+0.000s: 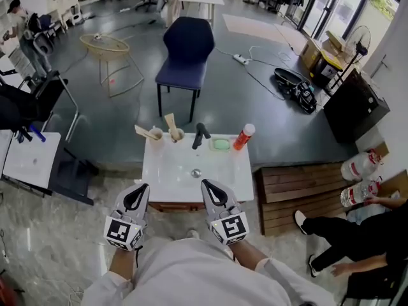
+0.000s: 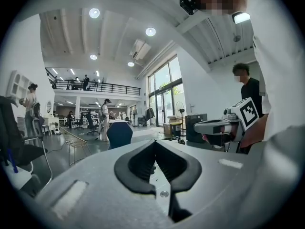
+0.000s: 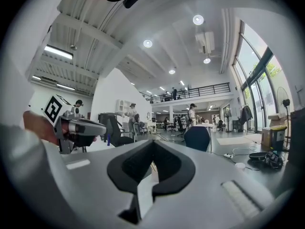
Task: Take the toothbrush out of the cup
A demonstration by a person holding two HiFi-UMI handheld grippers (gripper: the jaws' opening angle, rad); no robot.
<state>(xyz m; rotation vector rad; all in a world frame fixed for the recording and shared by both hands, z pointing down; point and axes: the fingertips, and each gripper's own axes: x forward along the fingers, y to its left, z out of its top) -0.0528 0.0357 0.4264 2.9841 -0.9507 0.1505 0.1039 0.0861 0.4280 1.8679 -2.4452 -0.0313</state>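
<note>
Two pale cups stand at the back left of the white washbasin top point(image 1: 167, 182) in the head view. The left cup point(image 1: 156, 134) has a wooden toothbrush point(image 1: 144, 132) leaning out to the left. The right cup point(image 1: 178, 134) holds another wooden toothbrush point(image 1: 170, 122), nearly upright. My left gripper point(image 1: 141, 188) and right gripper point(image 1: 208, 185) hover side by side over the near edge, well short of the cups. Both are shut and empty. In the left gripper view the left gripper point(image 2: 155, 143) shows closed black pads; the right gripper point(image 3: 153, 142) looks the same in its own view.
A black tap point(image 1: 200, 135), a green soap dish point(image 1: 220, 144) and an orange bottle point(image 1: 243, 136) line the back of the basin. A blue chair point(image 1: 185, 54) stands behind it. Wooden pallets point(image 1: 294, 194) and a seated person's legs point(image 1: 338, 234) are to the right.
</note>
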